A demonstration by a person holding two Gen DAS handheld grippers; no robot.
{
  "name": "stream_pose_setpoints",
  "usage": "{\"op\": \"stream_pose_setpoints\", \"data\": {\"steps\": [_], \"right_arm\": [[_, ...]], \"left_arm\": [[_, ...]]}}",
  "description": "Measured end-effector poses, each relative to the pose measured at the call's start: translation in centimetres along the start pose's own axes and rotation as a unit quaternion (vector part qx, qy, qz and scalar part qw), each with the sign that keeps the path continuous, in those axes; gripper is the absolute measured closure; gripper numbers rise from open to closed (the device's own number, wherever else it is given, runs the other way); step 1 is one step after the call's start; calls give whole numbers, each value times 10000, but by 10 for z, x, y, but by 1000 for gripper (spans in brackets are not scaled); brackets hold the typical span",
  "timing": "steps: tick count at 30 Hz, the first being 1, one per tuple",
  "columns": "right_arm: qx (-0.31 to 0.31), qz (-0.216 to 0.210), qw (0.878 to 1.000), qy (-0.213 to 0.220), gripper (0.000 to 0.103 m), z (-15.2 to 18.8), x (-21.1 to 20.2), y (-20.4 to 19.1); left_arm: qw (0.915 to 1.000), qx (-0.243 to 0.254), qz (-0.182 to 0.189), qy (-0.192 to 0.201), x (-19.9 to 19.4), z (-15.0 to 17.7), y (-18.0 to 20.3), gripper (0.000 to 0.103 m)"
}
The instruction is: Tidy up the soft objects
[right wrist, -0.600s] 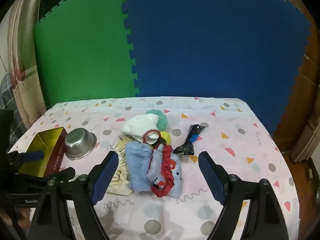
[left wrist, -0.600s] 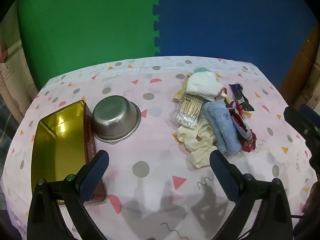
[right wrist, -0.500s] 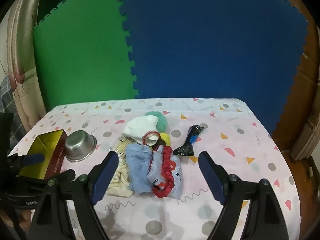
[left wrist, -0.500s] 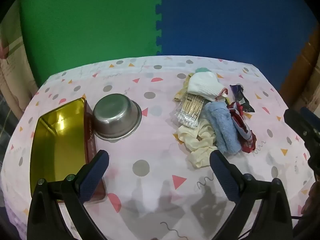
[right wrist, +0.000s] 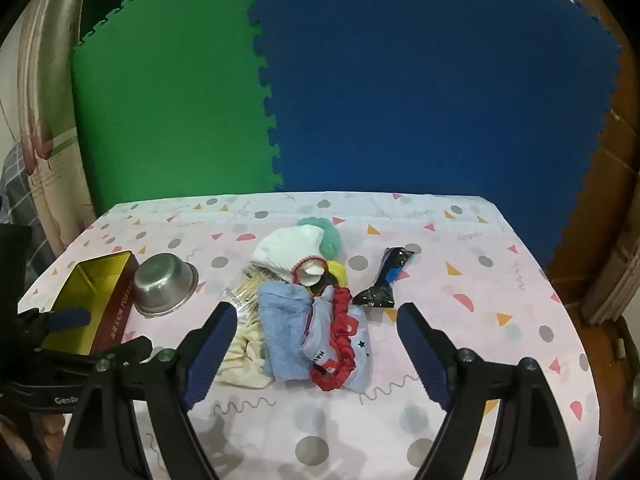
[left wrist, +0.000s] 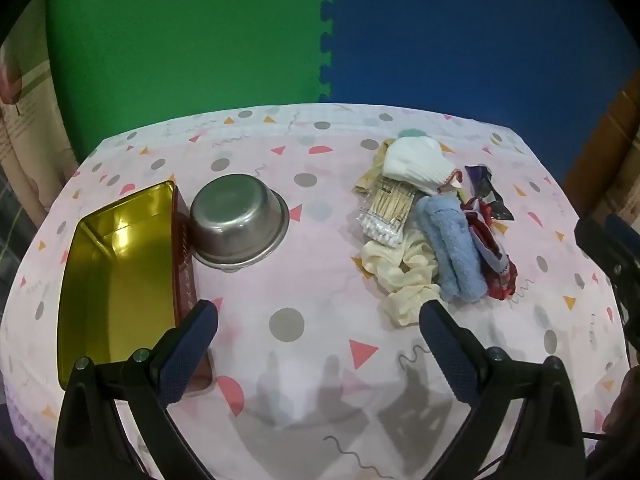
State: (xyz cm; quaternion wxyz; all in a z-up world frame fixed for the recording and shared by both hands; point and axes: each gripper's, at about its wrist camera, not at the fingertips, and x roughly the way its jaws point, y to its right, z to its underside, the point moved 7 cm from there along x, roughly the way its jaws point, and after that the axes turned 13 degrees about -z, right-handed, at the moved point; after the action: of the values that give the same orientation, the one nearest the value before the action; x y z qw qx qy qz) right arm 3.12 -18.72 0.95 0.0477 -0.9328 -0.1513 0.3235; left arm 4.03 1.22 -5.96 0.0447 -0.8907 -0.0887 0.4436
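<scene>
A pile of soft things lies on the table: a blue towel (left wrist: 456,254) (right wrist: 286,332), a cream cloth (left wrist: 404,276) (right wrist: 242,356), a white sock (left wrist: 420,164) (right wrist: 286,250), a grey sock with a red scrunchie (right wrist: 340,344), and a green pompom (right wrist: 326,236). A gold tin (left wrist: 116,268) (right wrist: 86,292) and a steel bowl (left wrist: 236,220) (right wrist: 164,284) stand at the left. My left gripper (left wrist: 318,320) is open and empty above the table's near middle. My right gripper (right wrist: 316,320) is open and empty, just short of the pile.
A packet of cotton swabs (left wrist: 386,216) and a dark wrapper (left wrist: 486,192) (right wrist: 384,280) lie in and beside the pile. The table's dotted cloth (left wrist: 288,324) ends at a green and blue foam wall. A wooden door stands at the right.
Both views have shifted slightly; the left gripper has drifted a little to the left. Nothing on the table has moved and both grippers stay open.
</scene>
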Motion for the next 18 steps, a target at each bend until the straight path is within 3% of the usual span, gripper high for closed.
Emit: {"op": "stream_pose_setpoints", "data": {"steps": [18], "right_arm": [[-118, -44, 9999, -10, 19, 1, -4, -11]], "left_arm": [[9998, 110, -78, -114, -2, 11, 3, 3]]}}
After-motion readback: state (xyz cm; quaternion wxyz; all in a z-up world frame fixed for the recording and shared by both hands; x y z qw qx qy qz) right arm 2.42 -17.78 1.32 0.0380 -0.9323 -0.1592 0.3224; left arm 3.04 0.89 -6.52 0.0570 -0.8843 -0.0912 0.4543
